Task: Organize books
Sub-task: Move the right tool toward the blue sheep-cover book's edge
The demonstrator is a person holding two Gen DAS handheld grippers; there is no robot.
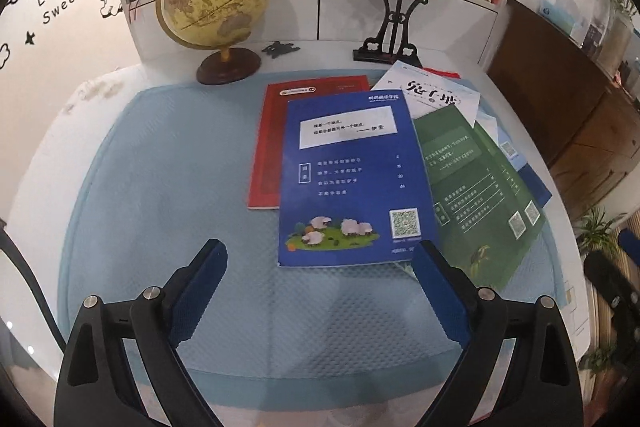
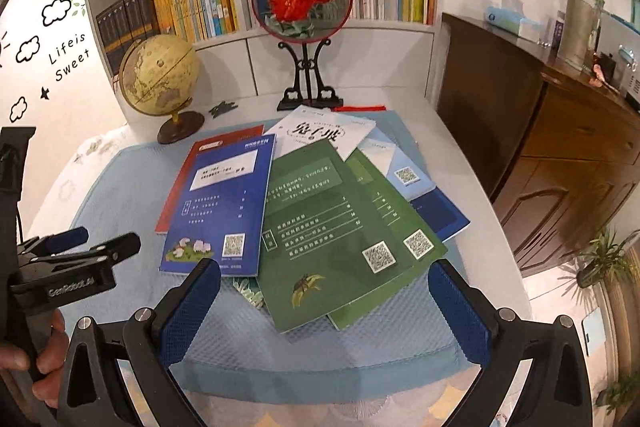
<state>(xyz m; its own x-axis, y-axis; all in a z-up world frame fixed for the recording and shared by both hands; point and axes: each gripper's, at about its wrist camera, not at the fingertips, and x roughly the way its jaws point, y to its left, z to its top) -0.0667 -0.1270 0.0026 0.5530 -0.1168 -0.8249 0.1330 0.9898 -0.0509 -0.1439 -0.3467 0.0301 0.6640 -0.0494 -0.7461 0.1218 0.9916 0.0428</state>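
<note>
Nearest the lens we find the right gripper (image 2: 324,307), its blue-padded jaws spread wide and holding nothing, poised over the near edge of the pale blue textured mat (image 2: 120,187). We record the left gripper (image 1: 320,283) likewise wide and empty, hovering short of the books; in the right view it appears at 9 o'clock.

Moving outward, the loose pile lies on the mat, fanned and overlapping. The thin blue paperback with sheep on its cover (image 2: 220,211) lies at 12 o'clock from the left gripper, atop the thin red paperback (image 2: 180,183). The dark green paperback with an insect drawing (image 2: 332,227) lies at 12 o'clock from the right gripper, overlapping a second green booklet (image 2: 392,211). Beyond, at 1 o'clock, are the white booklet with black brush lettering (image 2: 320,135) and a light blue booklet (image 2: 400,167).

Long axes run roughly away from us: the blue book leans slightly towards 1 o'clock, the green ones fan towards 11 o'clock.

Risks, in our judgement: the books are thin and flat, so jaws may slip off an edge or pinch two covers together; dragging one could scatter the fan or push copies towards the table's right edge.
</note>
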